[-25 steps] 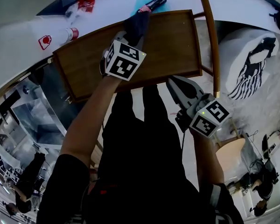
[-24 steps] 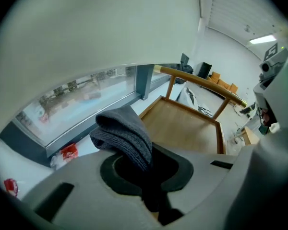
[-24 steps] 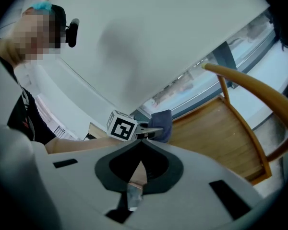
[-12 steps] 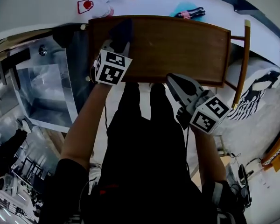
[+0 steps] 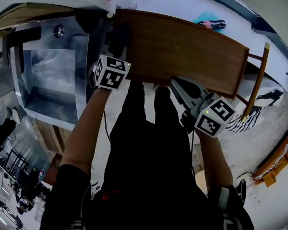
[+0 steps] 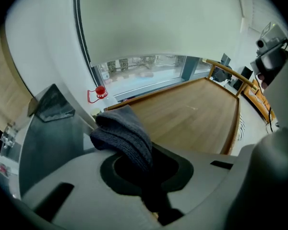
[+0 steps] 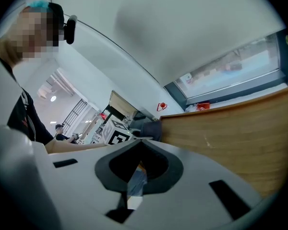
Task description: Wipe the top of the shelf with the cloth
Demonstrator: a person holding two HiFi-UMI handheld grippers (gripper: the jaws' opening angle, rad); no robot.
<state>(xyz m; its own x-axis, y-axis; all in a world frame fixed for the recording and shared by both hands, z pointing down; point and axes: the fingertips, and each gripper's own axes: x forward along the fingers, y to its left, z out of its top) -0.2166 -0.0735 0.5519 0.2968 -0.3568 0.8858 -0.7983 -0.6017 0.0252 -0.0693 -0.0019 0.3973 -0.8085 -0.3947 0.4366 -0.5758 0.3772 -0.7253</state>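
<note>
Dark grey ribbed cloth point(image 6: 124, 137) sits bunched in the left gripper point(image 6: 145, 170), whose jaws are clamped on its lower part while a soft fold bulges out above them. In the head view the cloth point(image 5: 119, 36) is at the left end of the brown wooden shelf top point(image 5: 192, 51), right at its left edge. Whether it presses on the wood there I cannot tell.

It looks light and limp and is likely to fold and drag under pressure. A grip low on the bunch, as here, should leave enough loose fabric to lie flat on the board.

The right gripper point(image 5: 176, 84) hovers at the shelf's front edge with its jaws together and nothing between them.

The shelf top looks bare from end to end, so a long pass toward the right end seems open. A raised lip runs along its far edge. A thin wooden rail point(image 5: 256, 87) stands just off the right end. A shiny metal unit point(image 5: 53, 75) sits just off the left end, so the cloth could snag there. A white spray bottle with a red trigger point(image 6: 99, 94) stands beyond the far left corner.
</note>
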